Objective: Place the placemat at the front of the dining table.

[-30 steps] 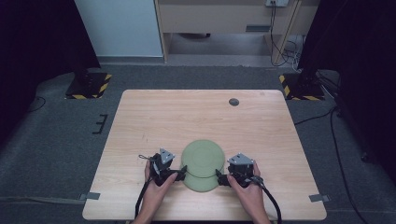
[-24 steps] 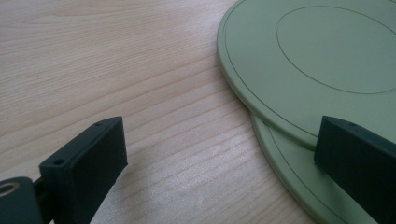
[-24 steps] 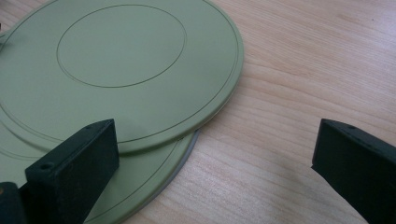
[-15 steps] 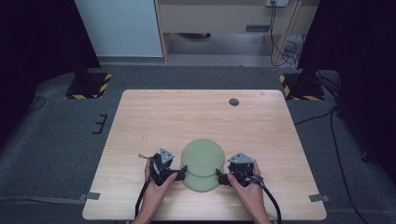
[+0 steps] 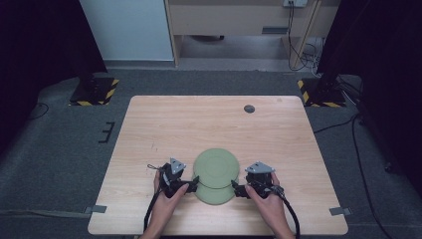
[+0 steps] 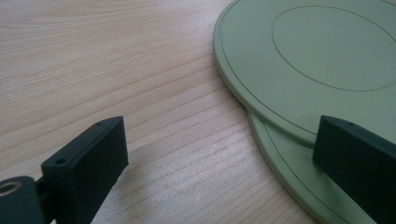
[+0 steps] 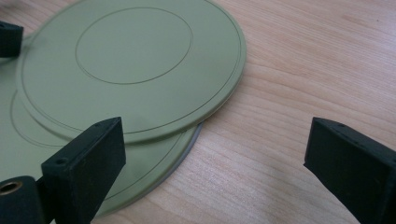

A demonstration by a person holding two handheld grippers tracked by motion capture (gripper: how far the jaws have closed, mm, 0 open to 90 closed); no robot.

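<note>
**Q:** As both hands sit low at the near edge of the light wooden table (image 5: 149,129), what are they working on?

**A:** Two flat round sage-green plastic plates lie stacked and offset there, midway between the hands. The upper plate (image 5: 215,167) sits farther from the person; the lower plate (image 5: 215,195) peeks out from under it on the near side. The left gripper (image 5: 191,181) is at the stack's left edge and the right gripper (image 5: 236,189) at its right edge.

**Q:** Are the fingers holding anything?

**A:** No. In the left gripper view both black fingers (image 6: 86,163) stand wide apart, one over bare wood, the other over the lower plate's rim. In the right gripper view the fingers are equally wide, one above the plates and one above the table. Neither pair grips anything.

**Q:** How should the grasp go?

**A:** My judgement: the likely step is taking a plate by its rim. The plates are thin and lie flat, so each gripper should straddle only the chosen rim and close on one plate, not both.

**Q:** Any writing?

**A:** None readable. The plates show only faint concentric rings. A small dark round disc (image 5: 249,108) lies near the far edge.
</note>
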